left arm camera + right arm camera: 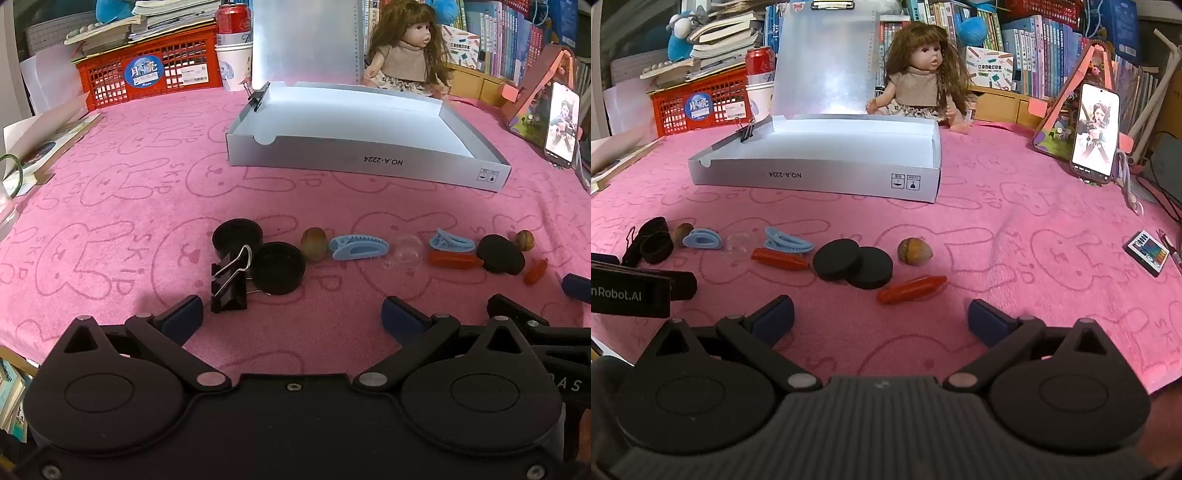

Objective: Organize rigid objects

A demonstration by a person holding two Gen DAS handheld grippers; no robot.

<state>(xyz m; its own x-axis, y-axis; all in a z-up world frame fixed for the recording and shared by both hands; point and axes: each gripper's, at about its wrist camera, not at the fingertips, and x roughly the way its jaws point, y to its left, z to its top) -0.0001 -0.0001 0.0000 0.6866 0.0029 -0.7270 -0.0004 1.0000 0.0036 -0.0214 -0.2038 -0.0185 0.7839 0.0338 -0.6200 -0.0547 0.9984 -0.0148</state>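
The clear dome [406, 251] is hard to make out against the fuzzy pink towel [147, 206], and the black binder clip [629, 240] is half hidden behind the left gripper's arm in the right wrist view. Small hard things lie in a row near the grippers: black round lids [279, 267], ribbed blue clips [358, 248], glossy orange pegs [911, 290], brown acorns [915, 251], well short of the open grey cardboard box [369, 162]. The left gripper [291, 314] and right gripper [881, 314] both hover with fingers spread wide, gripping nothing
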